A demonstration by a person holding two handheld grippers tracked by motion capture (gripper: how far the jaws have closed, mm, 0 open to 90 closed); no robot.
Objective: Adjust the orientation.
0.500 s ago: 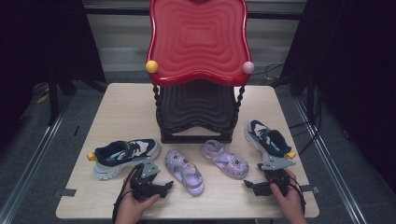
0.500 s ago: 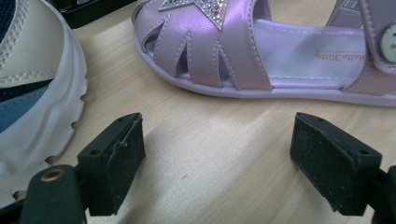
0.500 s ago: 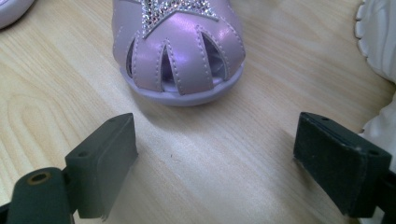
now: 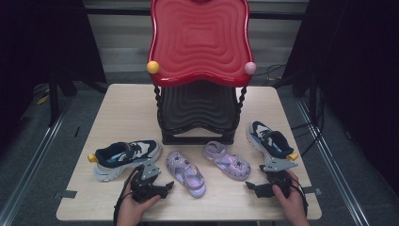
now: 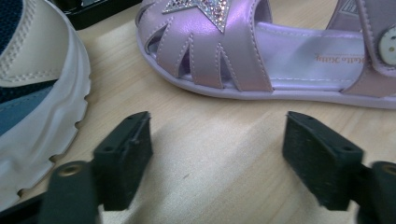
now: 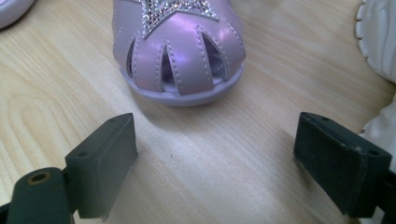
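High view: left gripper (image 4: 163, 187) released, aimed at near sandal (image 4: 186, 173) just ahead on table (image 4: 122, 108); right gripper (image 4: 251, 186) released, empty, facing other sandal (image 4: 227, 160), likely lined up for pickup toward rack (image 4: 197, 117).

I see a pale wood-grain table (image 4: 122, 108), matt. Both sandals (image 5: 261, 56) (image 6: 180, 56) look like pearly lilac faux leather with stitched seams and glittery star trim. The sneaker (image 4: 123, 157) has cloth mesh and a ridged white rubbery sole. The red tray (image 4: 200, 37) looks like glossy rippled plastic.
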